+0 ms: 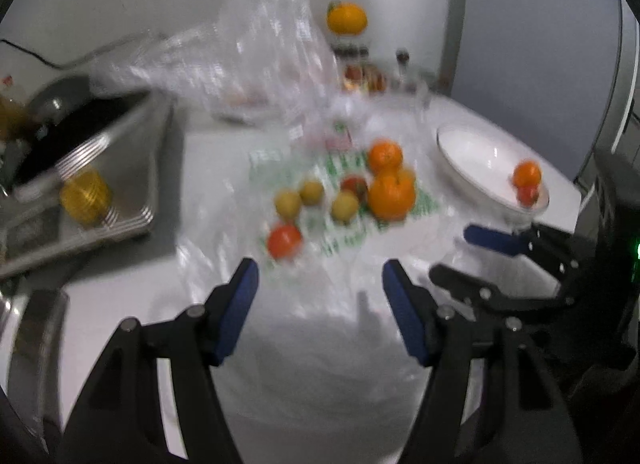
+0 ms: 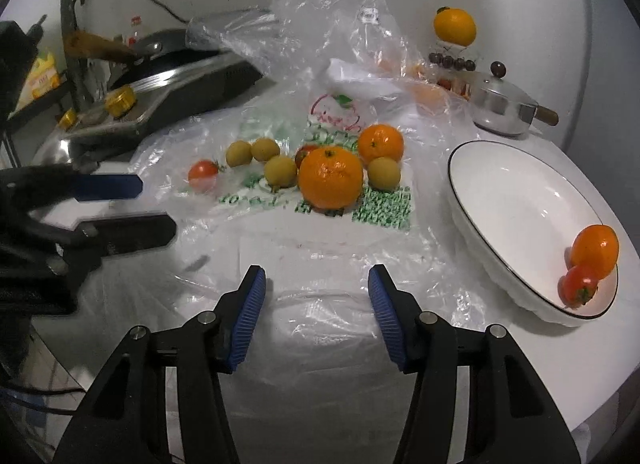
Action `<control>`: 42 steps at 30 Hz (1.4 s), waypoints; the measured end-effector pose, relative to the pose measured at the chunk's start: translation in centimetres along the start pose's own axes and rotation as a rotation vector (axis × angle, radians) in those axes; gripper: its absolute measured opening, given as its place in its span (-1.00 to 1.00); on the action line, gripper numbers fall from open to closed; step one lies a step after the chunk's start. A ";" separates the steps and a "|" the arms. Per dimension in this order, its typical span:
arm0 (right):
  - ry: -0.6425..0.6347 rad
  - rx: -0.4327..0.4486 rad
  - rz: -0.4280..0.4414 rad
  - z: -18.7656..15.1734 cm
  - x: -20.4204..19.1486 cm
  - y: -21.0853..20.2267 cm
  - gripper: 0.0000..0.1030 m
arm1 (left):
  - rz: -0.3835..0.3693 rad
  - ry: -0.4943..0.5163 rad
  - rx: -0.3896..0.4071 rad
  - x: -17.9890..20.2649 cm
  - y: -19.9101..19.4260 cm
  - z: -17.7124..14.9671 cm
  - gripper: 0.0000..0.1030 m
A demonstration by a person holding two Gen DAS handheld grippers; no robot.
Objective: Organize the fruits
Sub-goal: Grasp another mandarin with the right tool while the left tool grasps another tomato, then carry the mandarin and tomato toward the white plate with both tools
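On a printed plastic bag (image 2: pixel 360 207) spread over the white table lie a big orange (image 2: pixel 330 177), a smaller orange (image 2: pixel 380 143), a tomato (image 2: pixel 203 171) and several small yellow-green fruits (image 2: pixel 280 170). A white plate (image 2: pixel 512 203) to their right holds one orange (image 2: pixel 595 251) and one tomato (image 2: pixel 579 290). My right gripper (image 2: pixel 317 276) is open and empty, short of the pile. My left gripper (image 1: pixel 320 276) is also open and empty, with the tomato (image 1: pixel 284 242) just beyond it and the big orange (image 1: pixel 391 193) further on. Each gripper shows in the other's view: the left gripper (image 2: pixel 156 207) and the right gripper (image 1: pixel 452 254).
A stove with a dark pan (image 2: pixel 180 79) stands at the left, with gold-wrapped items (image 2: pixel 120 100) on its edge. A crumpled clear bag (image 2: pixel 332 23) rises behind the fruit. A small lidded pot (image 2: pixel 502 103) and an orange on a jar (image 2: pixel 455 27) stand at the back right.
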State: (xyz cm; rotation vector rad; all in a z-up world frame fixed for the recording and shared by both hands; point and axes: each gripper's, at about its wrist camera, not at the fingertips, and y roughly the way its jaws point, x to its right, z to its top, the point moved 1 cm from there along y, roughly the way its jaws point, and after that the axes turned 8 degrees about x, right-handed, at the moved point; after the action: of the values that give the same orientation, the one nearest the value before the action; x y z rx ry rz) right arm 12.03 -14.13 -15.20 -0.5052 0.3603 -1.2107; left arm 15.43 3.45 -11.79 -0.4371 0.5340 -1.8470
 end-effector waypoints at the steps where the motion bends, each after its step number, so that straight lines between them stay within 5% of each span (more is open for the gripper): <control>1: -0.001 0.016 0.000 0.3 0.0 -0.4 0.10 | 0.007 -0.006 0.022 -0.2 -0.3 0.7 0.28; 12: -0.027 0.107 -0.016 4.1 0.8 -1.1 0.10 | 0.061 0.025 0.014 -0.7 3.4 3.0 0.24; 15: -0.030 0.118 -0.018 4.9 1.1 -0.7 0.10 | 0.058 0.013 -0.020 -1.2 4.7 2.6 0.07; 17: -0.029 0.119 -0.014 5.4 1.4 -0.2 0.10 | 0.053 0.005 -0.043 -1.4 5.5 2.3 -0.31; 20: -0.010 0.111 0.007 5.8 1.7 0.7 0.10 | 0.052 0.000 -0.075 -1.8 6.6 2.1 -0.40; 33: 0.043 0.004 0.081 5.7 1.7 4.4 0.10 | 0.033 -0.008 -0.172 -2.6 8.7 -0.2 -0.38; 42: 0.048 -0.071 0.042 5.6 1.7 6.3 0.10 | 0.025 -0.011 -0.147 -2.8 8.4 -0.2 -0.44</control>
State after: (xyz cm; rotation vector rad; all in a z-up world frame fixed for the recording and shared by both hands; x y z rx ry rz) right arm 20.50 -13.10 -13.96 -0.5279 0.4541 -1.1738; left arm 22.75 3.72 -16.70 -0.5366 0.6676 -1.7870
